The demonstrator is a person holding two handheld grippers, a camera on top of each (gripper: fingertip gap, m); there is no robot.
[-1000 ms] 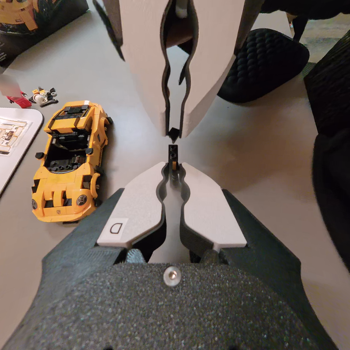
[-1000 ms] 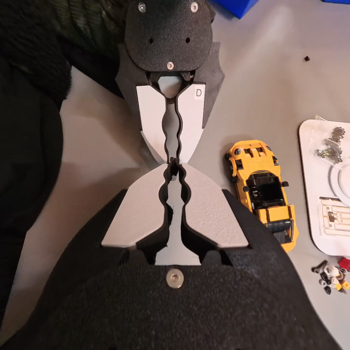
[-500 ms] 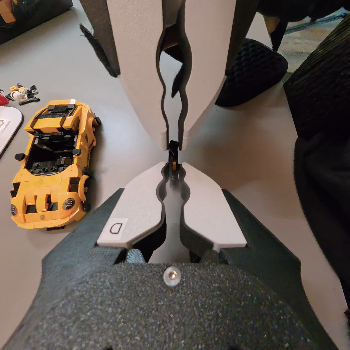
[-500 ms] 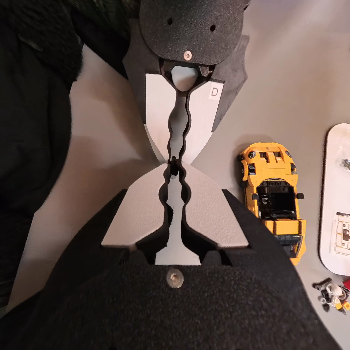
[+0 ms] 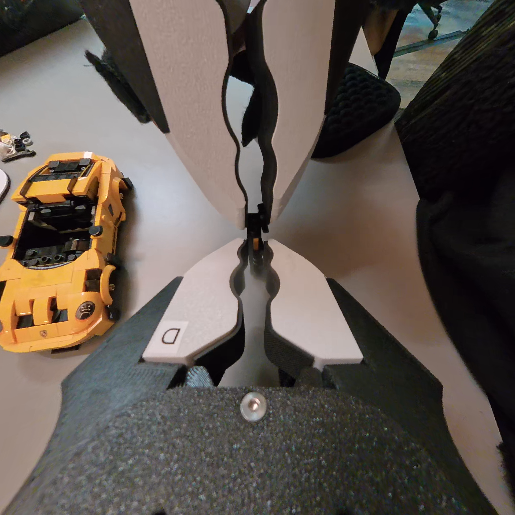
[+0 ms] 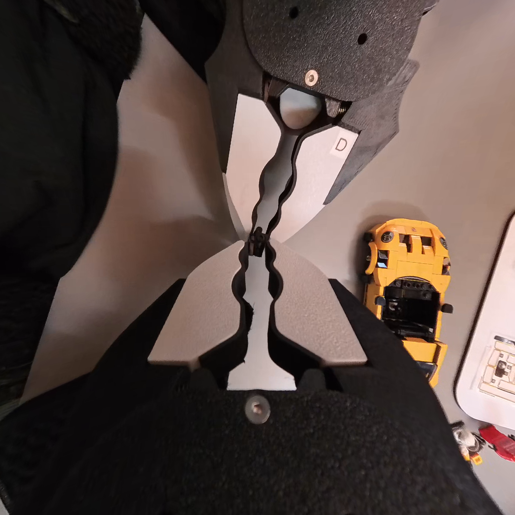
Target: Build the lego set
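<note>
My left gripper (image 5: 255,245) is shut on a small black and orange lego piece (image 5: 255,242). My right gripper (image 6: 257,248) is shut on a small black lego piece (image 6: 257,242). The two grippers meet tip to tip above the grey table, and the two pieces touch between them. In the left wrist view the right gripper (image 5: 256,214) comes down from the top. In the right wrist view the left gripper (image 6: 263,231) comes down from the top. A yellow lego car (image 5: 60,256) with an open black cabin sits on the table to the left; it also shows in the right wrist view (image 6: 408,289).
Loose small lego parts (image 5: 16,143) lie beyond the car; they also show in the right wrist view (image 6: 473,444), next to a red part (image 6: 498,443). A white tray (image 6: 473,348) with a sticker sheet (image 6: 501,367) is at the right. Black chairs (image 5: 356,111) and dark clothing (image 5: 473,250) stand beside the table. My left and right fingertips are right by each other.
The two grippers have closed the gap between their tips. The black piece in the right gripper now touches the piece in the left gripper. Both views have shifted over the table.
</note>
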